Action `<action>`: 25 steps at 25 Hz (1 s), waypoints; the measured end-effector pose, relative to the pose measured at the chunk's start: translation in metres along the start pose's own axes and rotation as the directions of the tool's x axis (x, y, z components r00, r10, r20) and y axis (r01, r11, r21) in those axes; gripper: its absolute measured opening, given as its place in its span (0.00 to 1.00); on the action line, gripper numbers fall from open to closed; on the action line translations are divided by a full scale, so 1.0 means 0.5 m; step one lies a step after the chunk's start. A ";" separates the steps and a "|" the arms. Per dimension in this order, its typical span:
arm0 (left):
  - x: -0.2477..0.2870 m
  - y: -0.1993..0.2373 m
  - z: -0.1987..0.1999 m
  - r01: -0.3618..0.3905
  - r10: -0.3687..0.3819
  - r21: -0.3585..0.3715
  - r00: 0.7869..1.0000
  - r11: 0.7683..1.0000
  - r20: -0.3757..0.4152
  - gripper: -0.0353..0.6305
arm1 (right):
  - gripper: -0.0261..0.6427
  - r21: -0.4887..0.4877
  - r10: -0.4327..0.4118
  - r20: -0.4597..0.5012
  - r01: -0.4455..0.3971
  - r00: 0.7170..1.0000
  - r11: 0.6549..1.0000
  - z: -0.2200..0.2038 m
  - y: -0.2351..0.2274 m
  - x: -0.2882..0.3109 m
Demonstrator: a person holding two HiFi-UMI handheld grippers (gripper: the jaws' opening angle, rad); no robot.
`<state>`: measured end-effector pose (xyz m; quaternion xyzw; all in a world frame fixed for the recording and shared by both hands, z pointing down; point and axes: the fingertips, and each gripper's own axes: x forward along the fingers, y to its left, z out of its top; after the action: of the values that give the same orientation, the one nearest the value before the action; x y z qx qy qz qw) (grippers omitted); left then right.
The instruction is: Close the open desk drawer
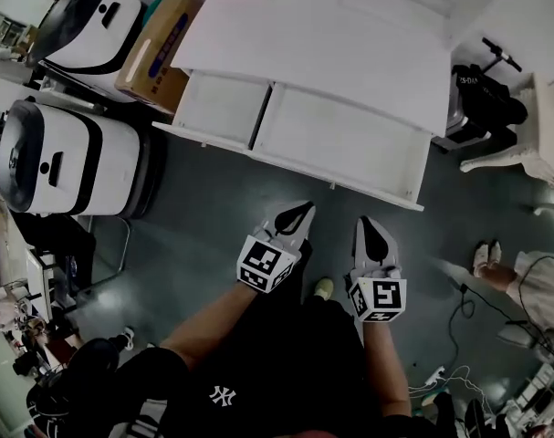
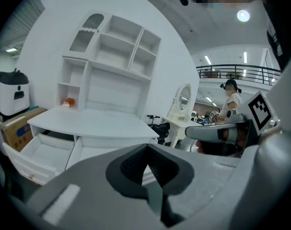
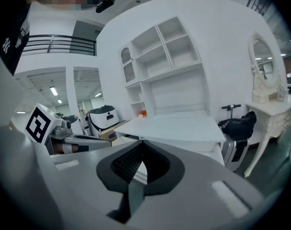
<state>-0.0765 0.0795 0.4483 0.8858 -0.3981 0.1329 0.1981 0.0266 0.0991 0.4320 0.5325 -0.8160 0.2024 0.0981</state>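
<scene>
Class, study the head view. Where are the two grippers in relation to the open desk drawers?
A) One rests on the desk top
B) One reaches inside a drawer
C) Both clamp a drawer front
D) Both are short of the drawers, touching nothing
D: the left gripper and the right gripper hover over the floor, apart from the wide open drawer, with their jaws together and empty.
</scene>
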 end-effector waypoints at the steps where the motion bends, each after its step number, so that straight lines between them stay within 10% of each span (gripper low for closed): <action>1: 0.008 0.018 -0.014 0.007 -0.007 -0.005 1.000 1.000 -0.019 0.06 | 0.07 -0.004 -0.012 -0.019 0.012 1.000 1.000 -0.009 0.002 0.019; 25: 0.223 0.187 -0.307 0.090 -0.084 0.014 0.968 0.996 -0.236 0.06 | 0.07 0.031 -0.179 -0.238 0.191 0.955 0.981 -0.325 -0.127 0.246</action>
<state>-0.0871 0.0205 0.6508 0.8828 -0.3310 0.2328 0.2385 0.0244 0.0455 0.6383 0.5814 -0.7396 0.2753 0.1979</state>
